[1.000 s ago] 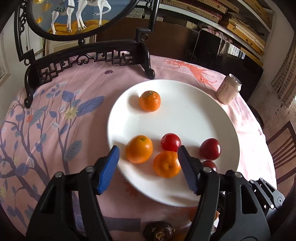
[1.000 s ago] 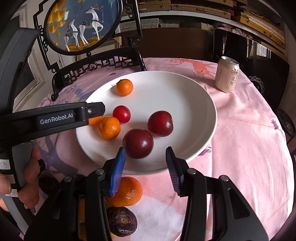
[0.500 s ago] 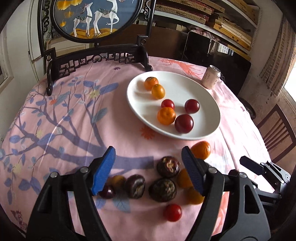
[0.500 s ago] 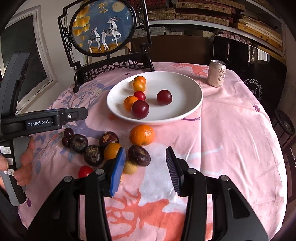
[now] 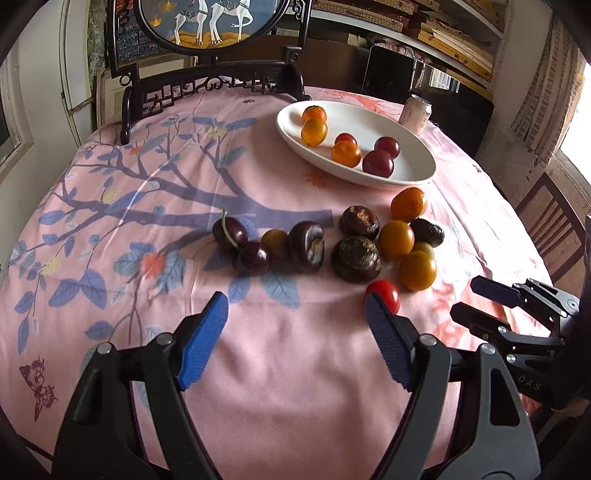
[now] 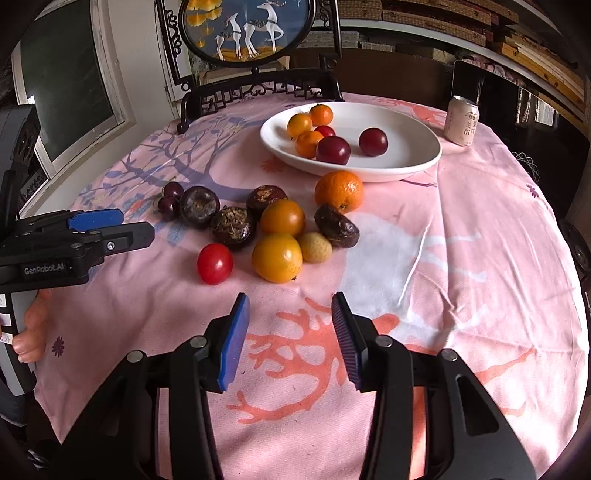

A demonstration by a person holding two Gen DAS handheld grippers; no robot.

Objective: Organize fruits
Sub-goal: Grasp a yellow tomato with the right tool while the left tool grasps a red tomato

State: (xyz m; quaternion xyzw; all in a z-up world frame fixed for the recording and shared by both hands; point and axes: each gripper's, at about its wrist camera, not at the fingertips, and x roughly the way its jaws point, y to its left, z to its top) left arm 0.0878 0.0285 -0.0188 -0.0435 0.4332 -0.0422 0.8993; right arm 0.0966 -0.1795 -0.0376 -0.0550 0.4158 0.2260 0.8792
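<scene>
A white plate (image 5: 413, 177) (image 6: 413, 162) at the far side holds several fruits: small oranges and red plums. Loose fruit lies on the pink cloth nearer me: a red tomato (image 6: 215, 263) (image 5: 384, 295), yellow-orange fruits (image 6: 277, 257), a big orange (image 6: 339, 191), dark brown fruits (image 5: 356, 258), cherries (image 5: 231, 230). My left gripper (image 5: 295, 328) is open and empty, just short of the loose fruit. My right gripper (image 6: 290, 328) is open and empty, near the table's front, short of the yellow-orange fruit.
A drink can (image 6: 461, 120) (image 5: 415, 112) stands beside the plate at the far right. A dark carved stand with a round deer picture (image 6: 251, 33) stands at the table's back. A wooden chair (image 5: 550, 221) is at the right.
Both grippers have pulled back from over the plate toward the table's near edge. The loose fruit now lies in front of them. Both stayed open and empty.
</scene>
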